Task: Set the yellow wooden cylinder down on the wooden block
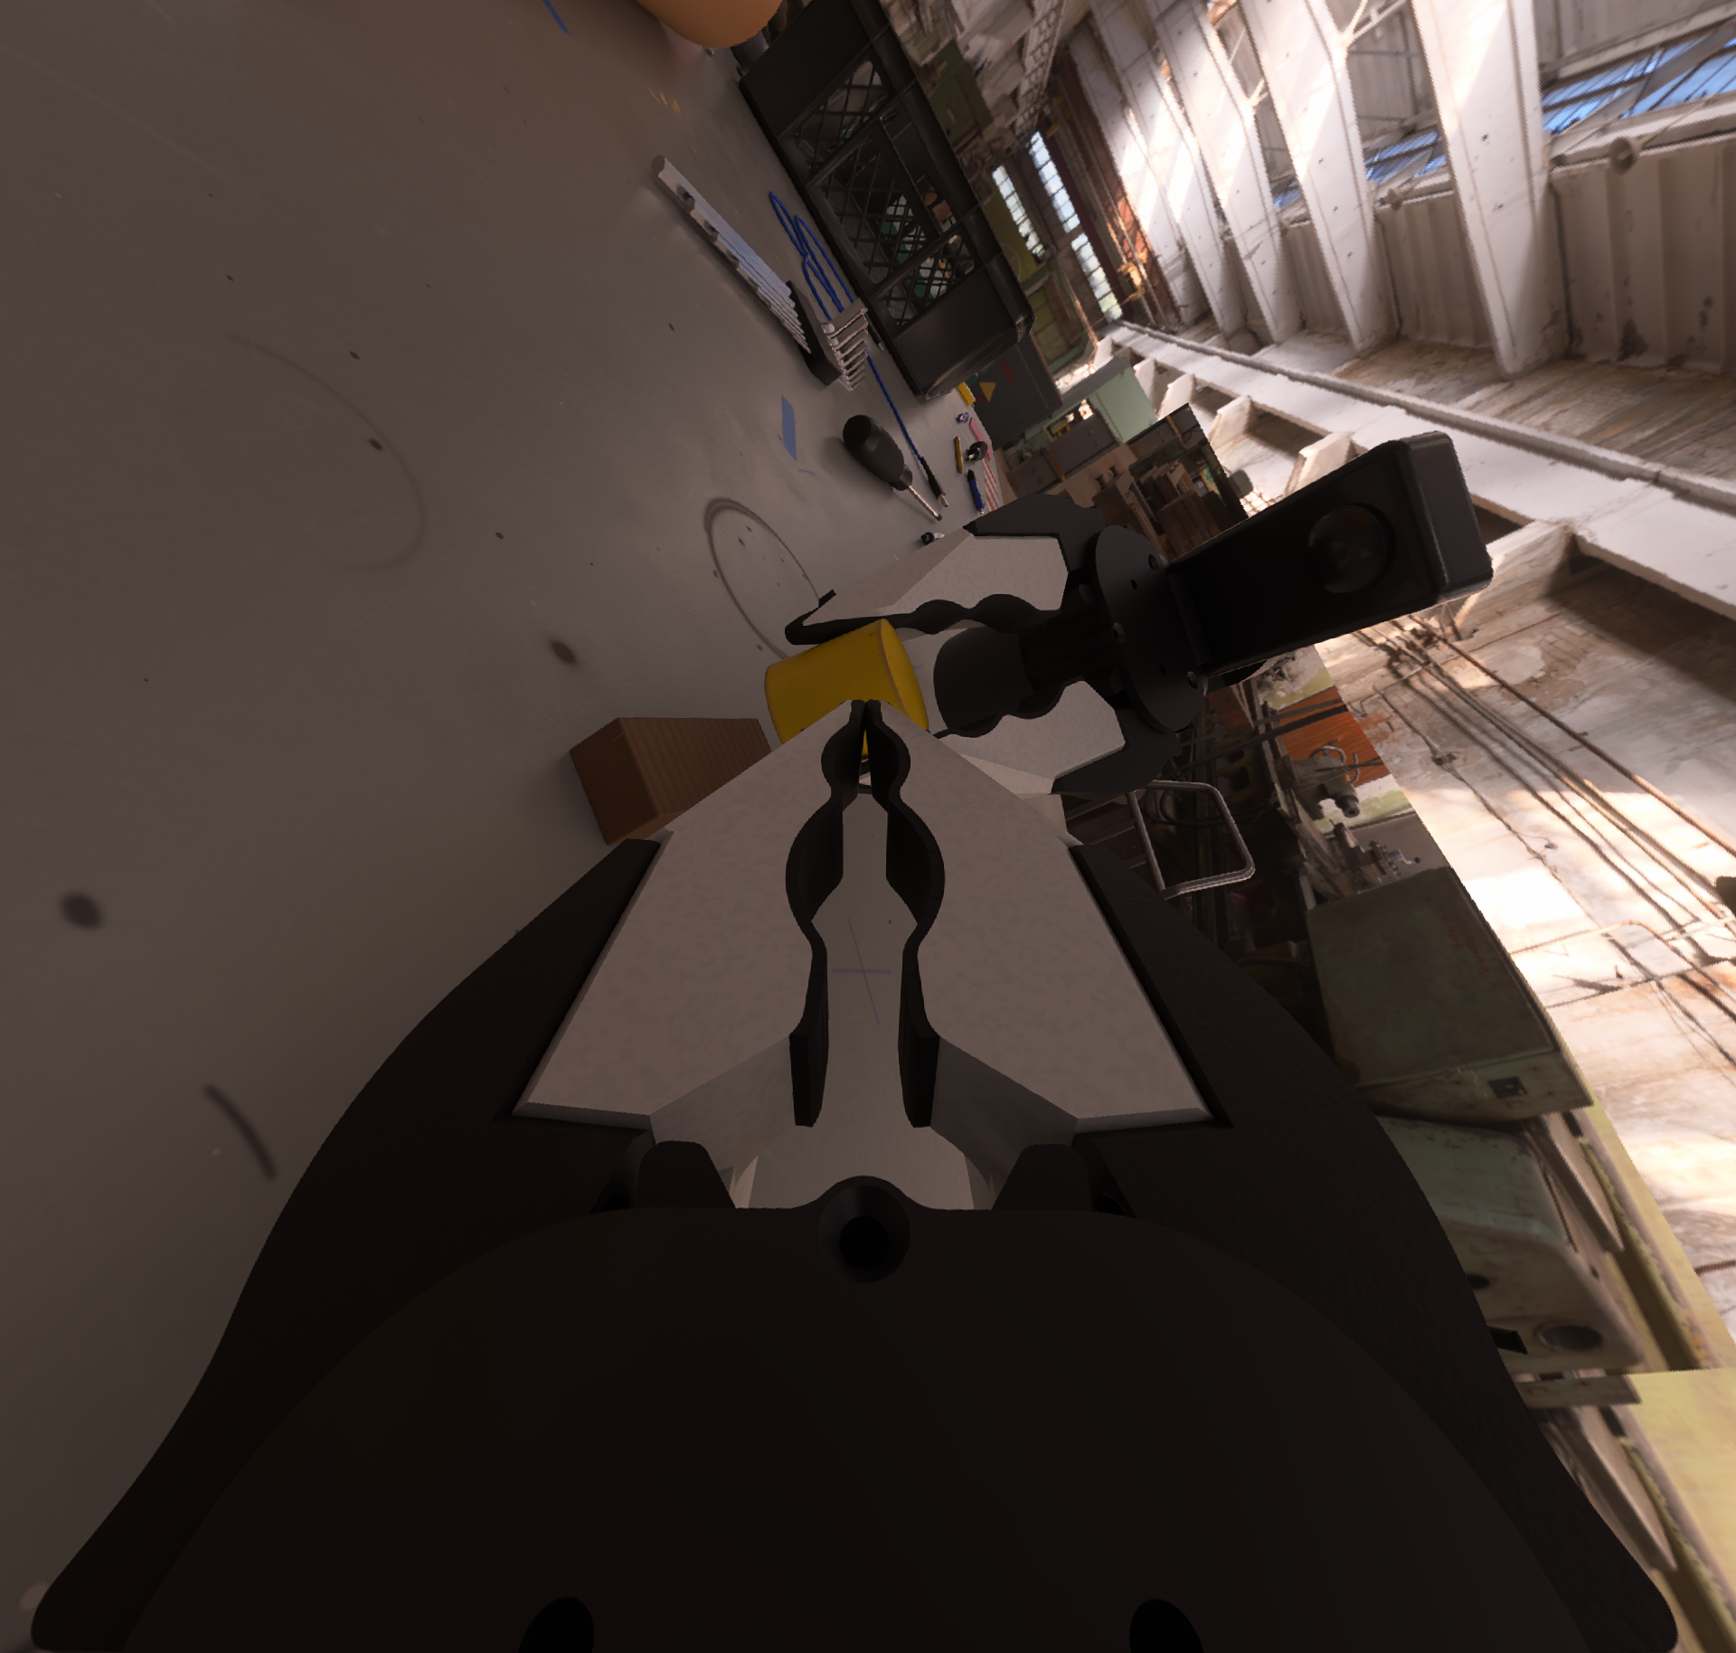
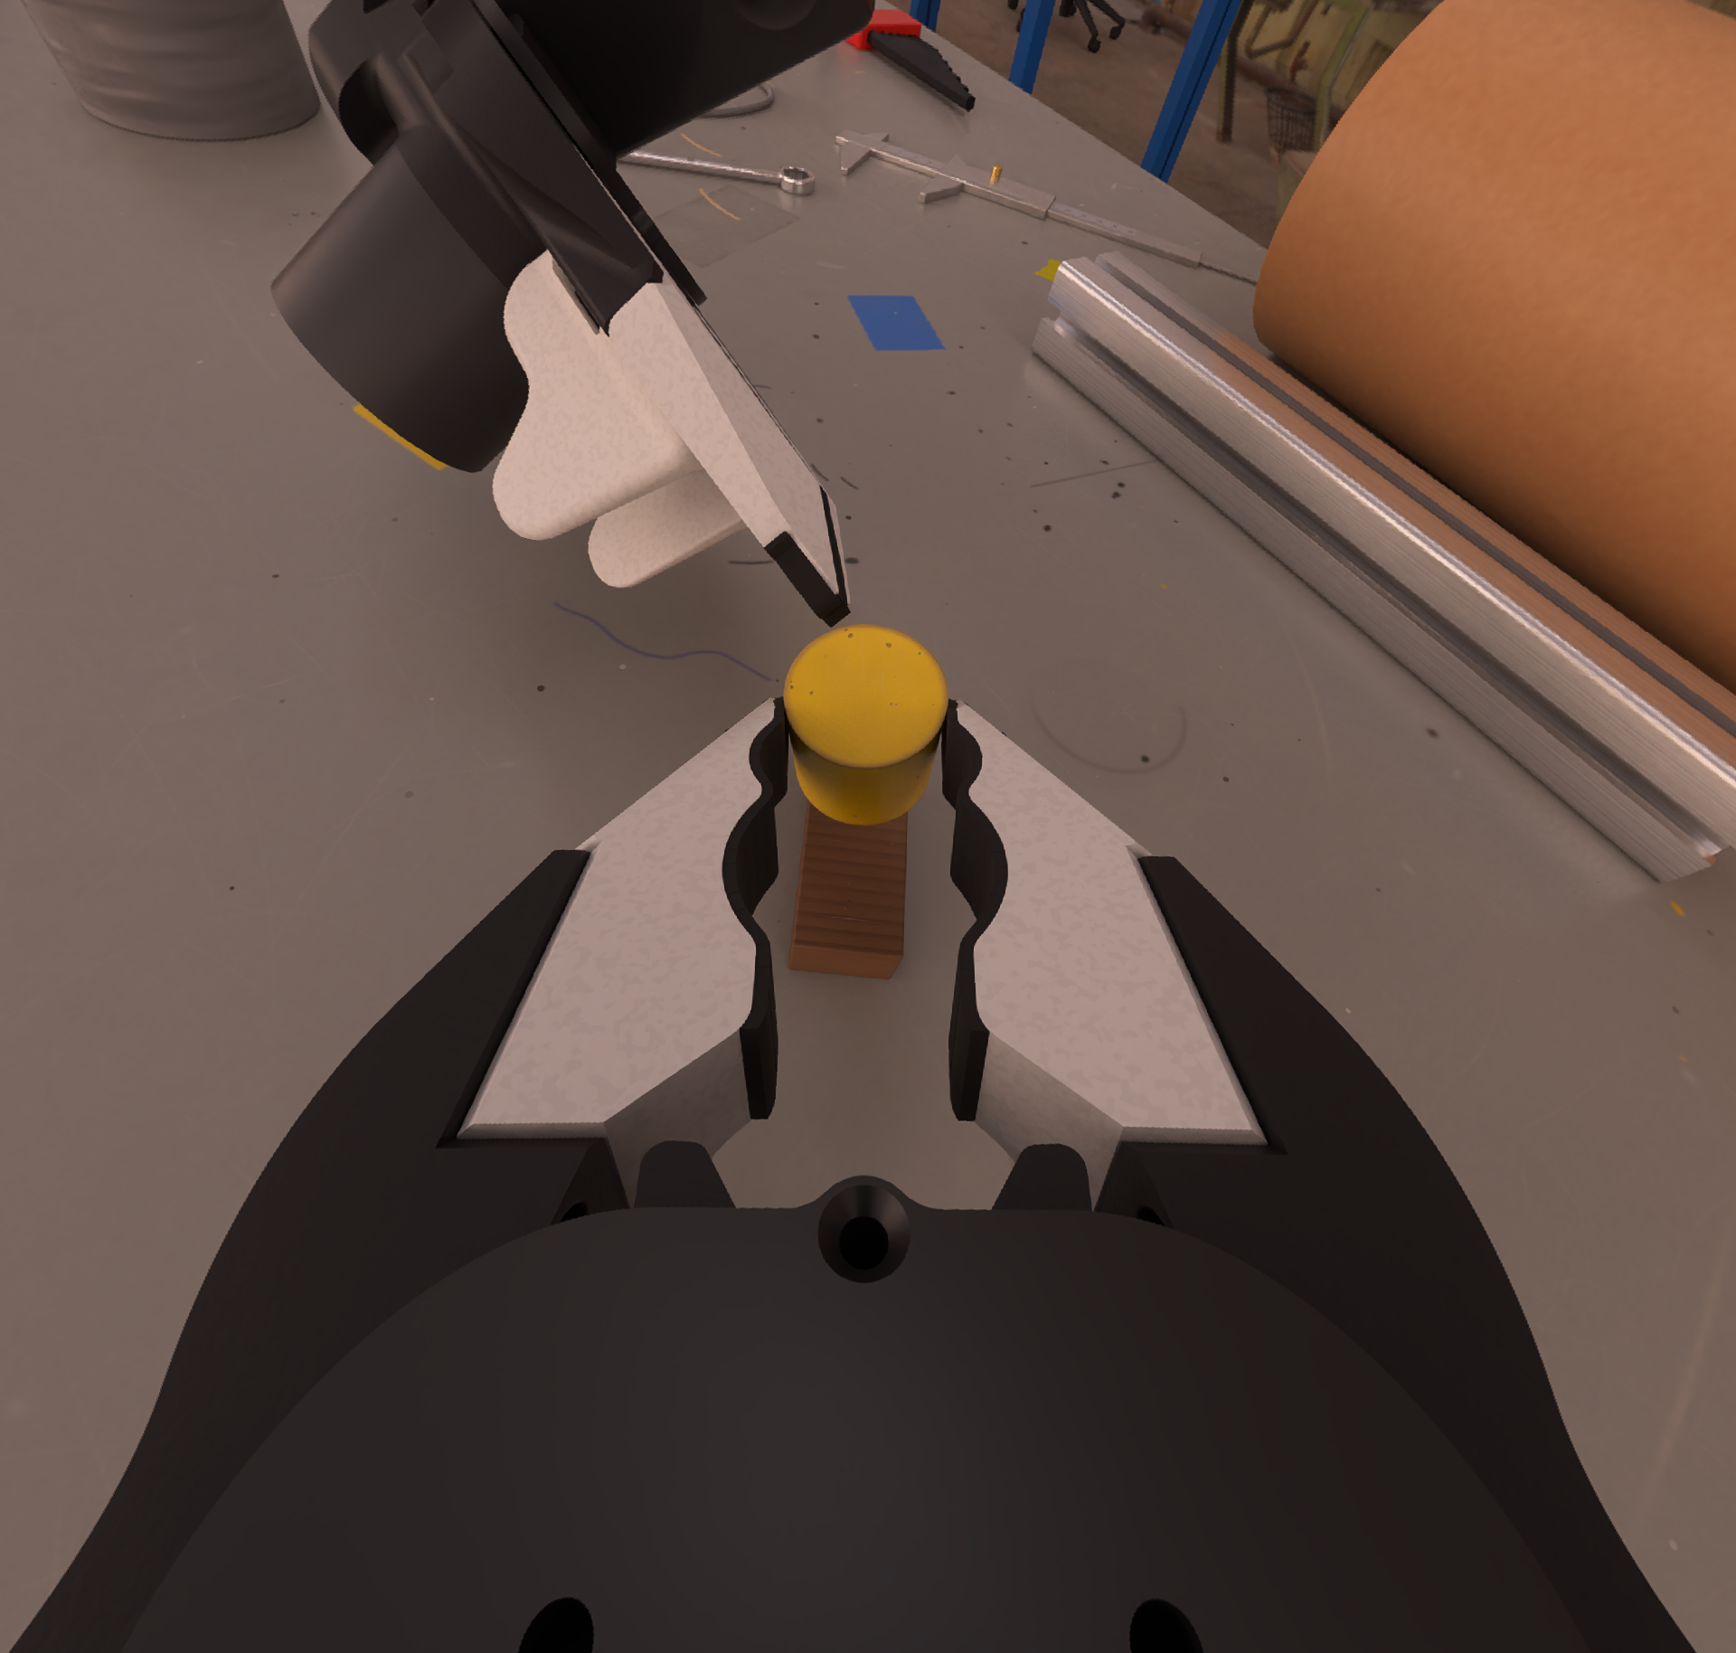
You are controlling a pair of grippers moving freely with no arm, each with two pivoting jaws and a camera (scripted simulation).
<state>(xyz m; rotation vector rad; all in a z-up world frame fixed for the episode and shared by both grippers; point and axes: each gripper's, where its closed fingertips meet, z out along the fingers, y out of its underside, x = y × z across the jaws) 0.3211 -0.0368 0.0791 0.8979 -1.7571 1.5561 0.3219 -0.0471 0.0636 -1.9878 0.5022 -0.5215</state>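
Observation:
In the right wrist view my right gripper [image 2: 864, 727] is shut on the yellow wooden cylinder [image 2: 864, 697], held upright by its sides. The brown wooden block [image 2: 850, 899] lies on the grey table right under it; I cannot tell whether they touch. My left gripper [image 2: 829, 601] is shut and empty, its tips just beyond the cylinder's top. In the left wrist view the left gripper [image 1: 866, 717] points at the cylinder [image 1: 827, 682], with the block [image 1: 667, 767] beside it and the right gripper [image 1: 878, 668] around the cylinder.
A grey tape roll [image 2: 160, 30] stands at the far left. An aluminium profile [image 2: 1362, 556] and a big brown paper roll [image 2: 1550, 293] lie to the right. A wrench [image 2: 733, 169] lies farther back. A black crate [image 1: 902, 217] and a screwdriver [image 1: 883, 457] sit near the table's edge.

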